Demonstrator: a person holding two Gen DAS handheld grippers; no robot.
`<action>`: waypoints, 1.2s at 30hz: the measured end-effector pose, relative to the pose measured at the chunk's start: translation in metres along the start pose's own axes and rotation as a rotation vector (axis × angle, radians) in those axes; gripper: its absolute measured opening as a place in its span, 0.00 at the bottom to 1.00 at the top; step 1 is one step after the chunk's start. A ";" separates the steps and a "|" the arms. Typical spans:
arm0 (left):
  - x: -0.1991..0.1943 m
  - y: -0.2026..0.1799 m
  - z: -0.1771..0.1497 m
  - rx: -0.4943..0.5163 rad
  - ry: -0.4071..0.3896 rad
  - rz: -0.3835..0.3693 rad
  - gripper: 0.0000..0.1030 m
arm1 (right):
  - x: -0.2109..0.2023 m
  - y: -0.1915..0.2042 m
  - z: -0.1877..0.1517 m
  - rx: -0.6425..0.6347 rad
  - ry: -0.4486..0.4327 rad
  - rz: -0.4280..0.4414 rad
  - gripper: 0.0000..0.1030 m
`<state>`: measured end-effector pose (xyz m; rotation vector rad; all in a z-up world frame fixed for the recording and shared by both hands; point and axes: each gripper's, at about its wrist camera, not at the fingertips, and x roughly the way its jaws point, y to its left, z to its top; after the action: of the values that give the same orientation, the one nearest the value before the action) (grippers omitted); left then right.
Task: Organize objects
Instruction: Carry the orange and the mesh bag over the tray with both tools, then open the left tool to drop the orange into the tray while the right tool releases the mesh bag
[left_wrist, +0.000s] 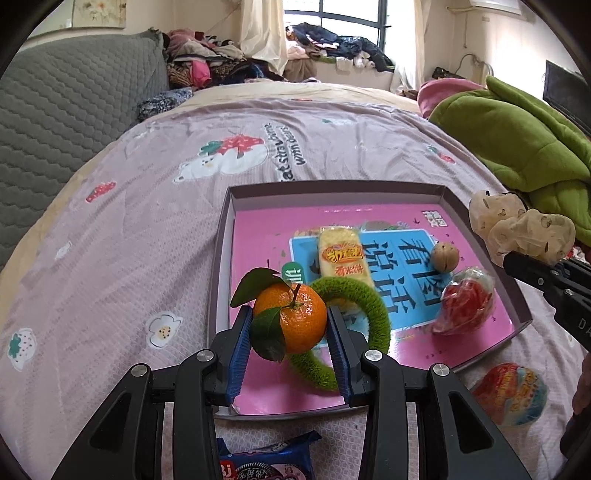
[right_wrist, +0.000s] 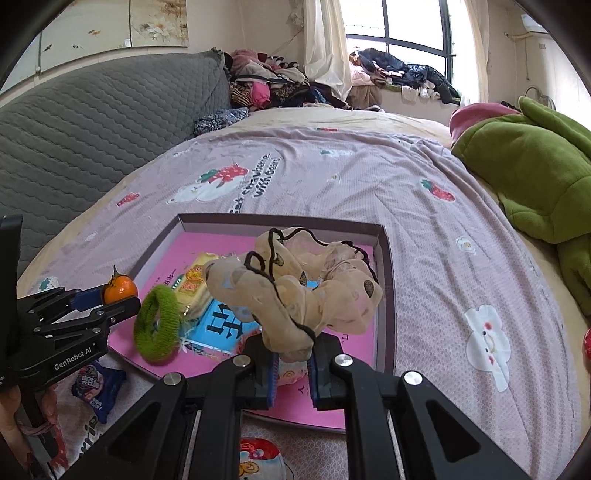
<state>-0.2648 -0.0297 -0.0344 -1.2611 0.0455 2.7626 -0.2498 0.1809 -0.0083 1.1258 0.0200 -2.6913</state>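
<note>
Left wrist view: the left gripper clamps an orange with green leaves between its blue pads, held over the near left corner of the tray. This shallow box with a pink printed floor sits on the bedspread. Inside it lie a green ring, a yellow snack pack, a walnut and a red wrapped sweet. Outside it, on the bedspread, lie a blue packet at the near edge and a round colourful packet to the right. The right gripper enters from the right, carrying a beige scrunchie above the tray's right wall.

Right wrist view: the right gripper is pinched tight on the scrunchie, which hangs above the tray. The ring leans by the snack pack. The left gripper holds the orange at the tray's left edge.
</note>
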 end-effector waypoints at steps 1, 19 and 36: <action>0.002 0.000 -0.001 0.000 0.005 -0.002 0.39 | 0.002 -0.001 -0.001 0.003 0.005 0.001 0.13; 0.021 0.000 -0.007 0.008 0.042 0.013 0.39 | 0.034 0.015 0.006 -0.041 0.055 0.001 0.14; 0.029 0.008 -0.009 -0.015 0.070 0.036 0.41 | 0.040 0.029 0.008 -0.079 0.087 -0.005 0.32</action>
<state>-0.2777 -0.0362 -0.0628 -1.3741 0.0533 2.7526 -0.2765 0.1441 -0.0292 1.2194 0.1420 -2.6193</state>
